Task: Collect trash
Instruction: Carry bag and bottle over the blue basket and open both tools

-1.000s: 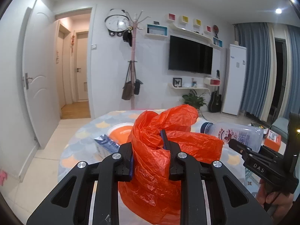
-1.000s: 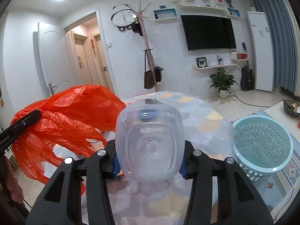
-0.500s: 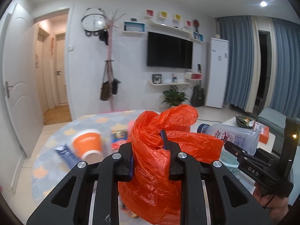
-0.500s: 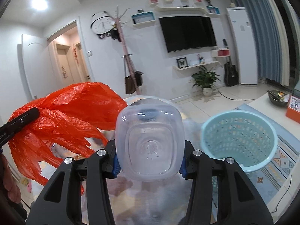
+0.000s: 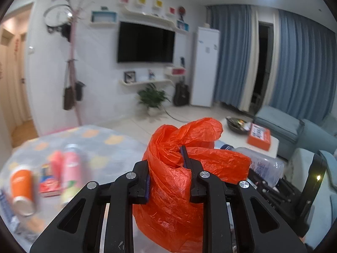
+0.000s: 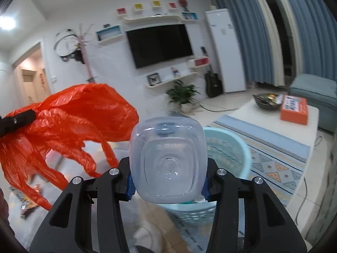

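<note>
1. Living room: white wall with TV [image 5: 145, 44], wall shelves, clock [image 5: 58, 16], coat stand [image 5: 72, 71], potted plant [image 5: 152, 97], guitar, tall white appliance [image 5: 205, 67], blue curtains [image 5: 303, 63], grey-blue sofa [image 5: 282, 124].
2. Worktop [image 5: 101, 145], round, patterned cover; blurred in left view.
3. Low white table [image 6: 273, 122] bearing dark bowl [image 6: 265, 101] and orange box [image 6: 293, 110]; patterned rug [image 6: 269, 147] beside it.
4. Left view only: orange cup [image 5: 22, 189], lying; pink can [image 5: 72, 168]; red packet [image 5: 49, 186]; all on worktop, motion-blurred.
5. Right view only: pale blue basket [image 6: 227, 160] on floor, just behind bottle; contents hidden by bottle, apart from a white scrap at lower edge.
6. Left gripper [image 5: 168, 164]: fingers clenched on orange bag [image 5: 174, 181], bunched between them, held in air; loose end spread wide in right view [image 6: 69, 122].
7. Right gripper [image 6: 167, 186]: fingers grasping clear bottle [image 6: 167, 164] by its sides, base toward camera, dark cap away; seen sideways in left view [image 5: 261, 162], to right of bag.
8. Bottle: apparently empty. Bag: interior not visible.
</note>
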`<state>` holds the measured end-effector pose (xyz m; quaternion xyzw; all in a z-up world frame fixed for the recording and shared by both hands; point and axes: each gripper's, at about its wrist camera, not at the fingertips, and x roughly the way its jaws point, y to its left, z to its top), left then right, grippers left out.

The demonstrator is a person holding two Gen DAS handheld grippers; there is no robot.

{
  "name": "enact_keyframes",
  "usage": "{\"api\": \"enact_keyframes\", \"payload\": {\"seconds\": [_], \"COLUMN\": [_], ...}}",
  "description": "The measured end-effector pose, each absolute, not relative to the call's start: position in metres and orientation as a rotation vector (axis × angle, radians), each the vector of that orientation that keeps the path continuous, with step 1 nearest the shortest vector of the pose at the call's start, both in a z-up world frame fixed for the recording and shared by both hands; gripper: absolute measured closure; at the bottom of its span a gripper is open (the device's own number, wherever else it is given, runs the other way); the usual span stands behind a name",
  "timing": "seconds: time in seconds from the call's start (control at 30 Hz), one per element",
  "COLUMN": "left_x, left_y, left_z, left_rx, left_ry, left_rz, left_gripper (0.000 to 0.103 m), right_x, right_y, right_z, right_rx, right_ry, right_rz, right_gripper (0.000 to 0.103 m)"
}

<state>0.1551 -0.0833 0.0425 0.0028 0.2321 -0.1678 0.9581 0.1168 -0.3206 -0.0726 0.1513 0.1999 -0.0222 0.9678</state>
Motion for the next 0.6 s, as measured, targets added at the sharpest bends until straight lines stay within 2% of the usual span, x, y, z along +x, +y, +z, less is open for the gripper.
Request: {"api": "enact_keyframes", "payload": {"seconds": [0.2,0.27,0.3,0.33,0.43,0.5,0.6], "left_x": [0.207,0.226,0.234,0.243,0.266,0.271,0.259], "left_y": [-0.14,-0.155,-0.158,-0.162,-0.165,-0.158,-0.141], "left_z": [0.018,0.006,0.002,-0.004,-0.02,-0.025,-0.019], "left_rx": [0.054,0.07,0.072,0.07,0.037,0.013,-0.003], "left_ry": [0.553,0.59,0.608,0.636,0.769,0.819,0.795], "left_rz": [-0.385,-0.385,-0.379,-0.377,-0.395,-0.395,-0.371], "left_gripper": [0.082,0.079,0.077,0.075,0.052,0.051,0.049], "right_x": [0.152,0.166,0.176,0.181,0.181,0.176,0.165], "right_y": [-0.341,-0.345,-0.345,-0.345,-0.347,-0.346,-0.345], "right_z": [-0.104,-0.112,-0.119,-0.122,-0.127,-0.126,-0.127], "right_rx": [0.31,0.308,0.294,0.284,0.297,0.291,0.309], "right_ry": [0.487,0.531,0.576,0.601,0.603,0.595,0.59], "right_rz": [-0.106,-0.117,-0.119,-0.134,-0.152,-0.16,-0.162], "right_gripper": [0.06,0.059,0.055,0.045,0.039,0.039,0.038]}}
